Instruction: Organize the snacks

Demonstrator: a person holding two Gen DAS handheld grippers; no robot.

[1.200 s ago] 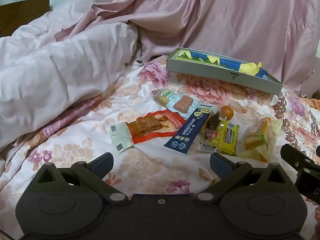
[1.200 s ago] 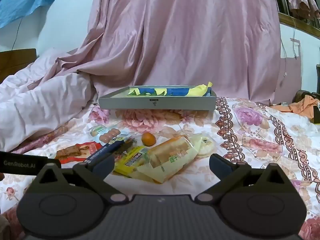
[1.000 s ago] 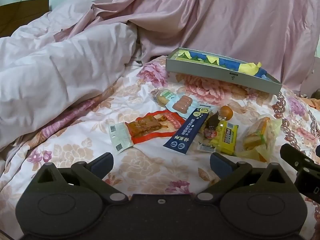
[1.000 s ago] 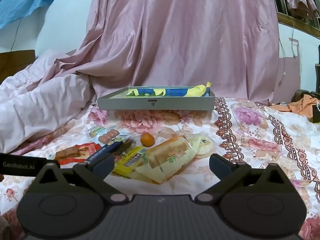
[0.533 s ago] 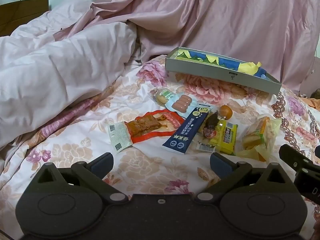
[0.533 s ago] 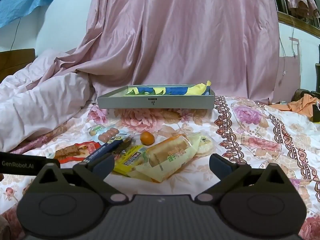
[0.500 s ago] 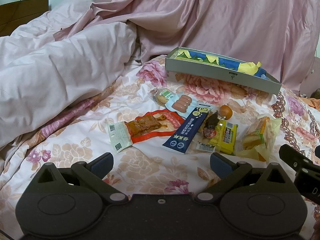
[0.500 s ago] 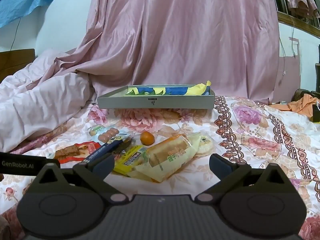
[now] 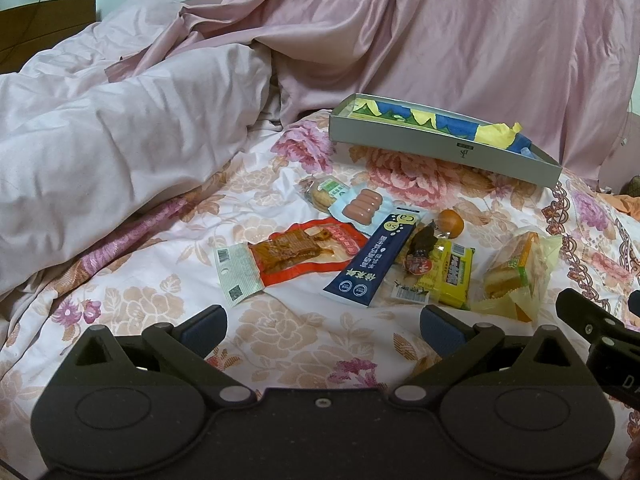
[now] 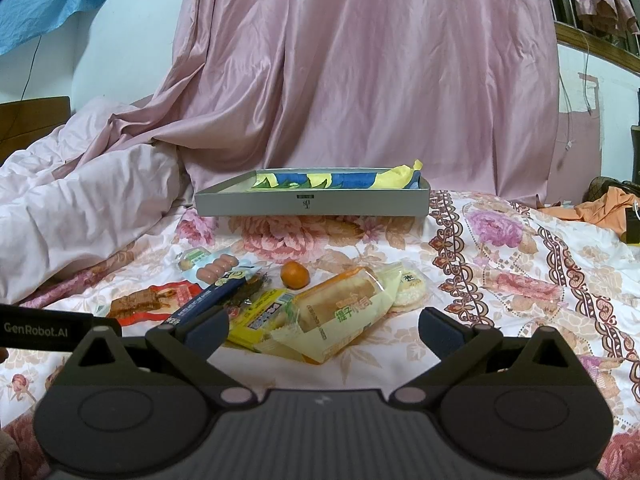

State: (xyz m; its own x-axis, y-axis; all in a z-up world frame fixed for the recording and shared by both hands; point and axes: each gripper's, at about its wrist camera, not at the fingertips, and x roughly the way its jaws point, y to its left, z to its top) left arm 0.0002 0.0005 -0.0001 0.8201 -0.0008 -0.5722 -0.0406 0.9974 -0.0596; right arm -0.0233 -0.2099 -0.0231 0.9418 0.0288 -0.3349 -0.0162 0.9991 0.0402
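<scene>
Several snacks lie on the floral bedsheet: a red jerky pack [image 9: 296, 254], a navy stick pack [image 9: 374, 260], a sausage pack [image 9: 360, 205], a yellow bar [image 9: 454, 274], a small orange [image 10: 294, 275] and a bread bag [image 10: 344, 308]. A grey tray [image 9: 440, 152] with a blue and yellow liner sits behind them; it also shows in the right wrist view [image 10: 312, 204]. My left gripper [image 9: 322, 326] is open and empty, short of the jerky and navy packs. My right gripper [image 10: 322, 326] is open and empty, just short of the bread bag.
A pink quilt [image 9: 100, 140] is bunched at the left. A pink curtain [image 10: 360, 80] hangs behind the tray. Orange cloth [image 10: 604, 208] lies at the far right. The right gripper's body [image 9: 600, 332] shows at the left wrist view's right edge.
Both grippers have edged slightly forward toward the snacks. Both stay open; no snack has moved.
</scene>
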